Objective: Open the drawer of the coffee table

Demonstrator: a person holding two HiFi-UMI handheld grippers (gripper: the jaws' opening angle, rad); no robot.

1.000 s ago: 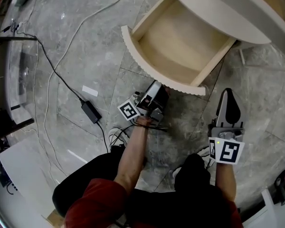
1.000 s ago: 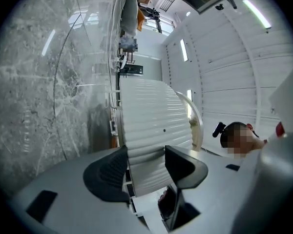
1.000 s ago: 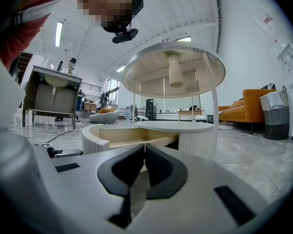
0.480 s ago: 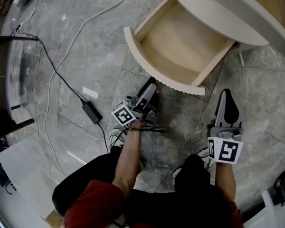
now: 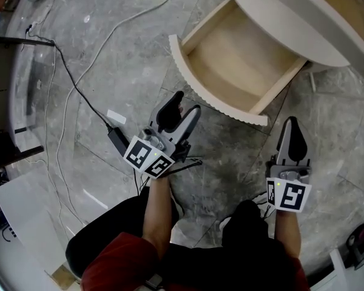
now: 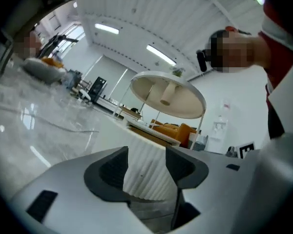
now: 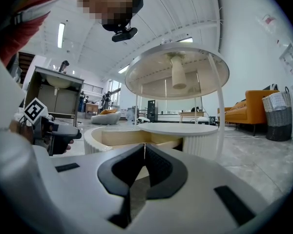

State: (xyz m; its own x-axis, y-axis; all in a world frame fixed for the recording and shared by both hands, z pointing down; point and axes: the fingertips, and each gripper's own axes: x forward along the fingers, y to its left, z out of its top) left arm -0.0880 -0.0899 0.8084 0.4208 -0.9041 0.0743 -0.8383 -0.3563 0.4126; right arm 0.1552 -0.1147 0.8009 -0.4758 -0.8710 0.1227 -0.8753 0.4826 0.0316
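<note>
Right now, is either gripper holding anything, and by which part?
Nothing is held. The jaws of the left gripper stand apart, with only the front of the drawer seen beyond them. The jaws of the right gripper are together on nothing.

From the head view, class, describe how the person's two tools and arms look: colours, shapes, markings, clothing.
The left tool and right tool both have light grey bodies with black padded jaws. Each carries a white cube printed with black square markers at its rear. The person wears a red sleeve.
</note>
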